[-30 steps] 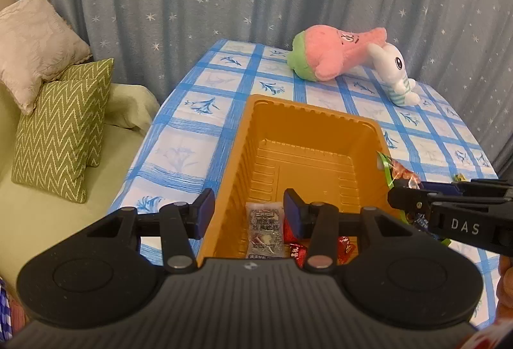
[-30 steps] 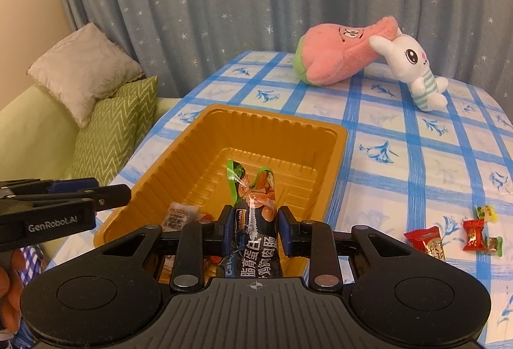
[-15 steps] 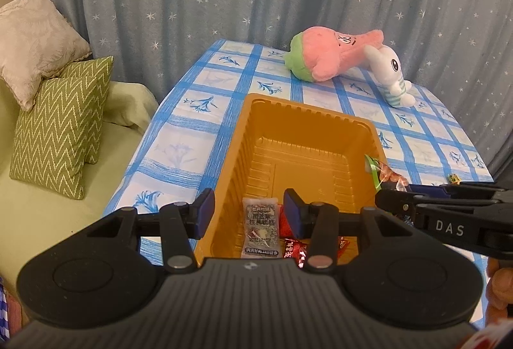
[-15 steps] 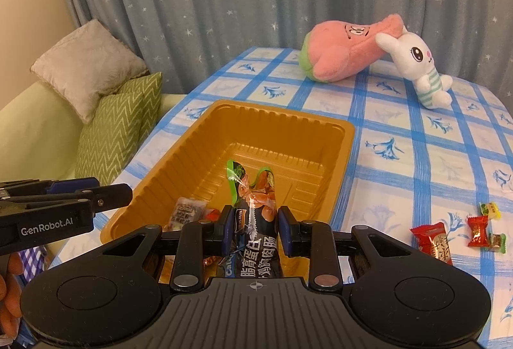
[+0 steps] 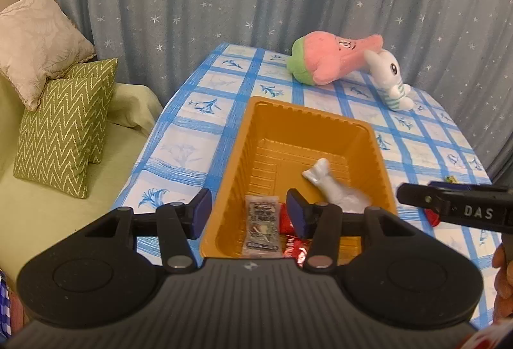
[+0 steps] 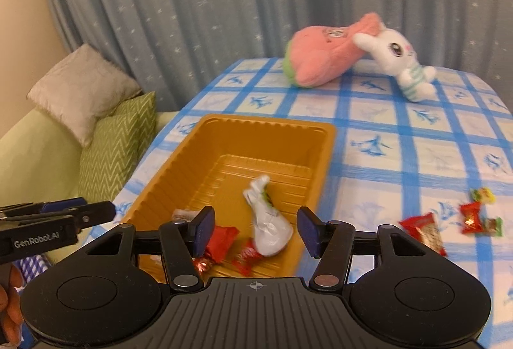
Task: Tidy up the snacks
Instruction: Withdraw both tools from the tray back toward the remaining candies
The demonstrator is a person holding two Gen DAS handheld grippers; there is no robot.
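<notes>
An orange tray (image 5: 380,153) (image 6: 179,163) sits on the blue checked tablecloth. In it lie a sausage pack showing its white back (image 6: 267,227) (image 5: 333,188), a clear sachet (image 5: 261,225) and red candies (image 6: 221,241). My right gripper (image 6: 255,230) is open and empty just above the tray's near end, over the pack. My left gripper (image 5: 248,212) is open and empty at the tray's near left end. Each gripper shows from the side in the other's view. Loose red snacks (image 6: 423,232) and small candies (image 6: 477,216) lie on the cloth right of the tray.
A pink plush (image 6: 320,55) and a white rabbit plush (image 6: 404,60) lie at the table's far side before a starred curtain. A green sofa with cushions (image 5: 64,124) stands left of the table.
My right gripper has opened and let go of the sausage pack, which now lies in the tray white side up. The left gripper stays open.
</notes>
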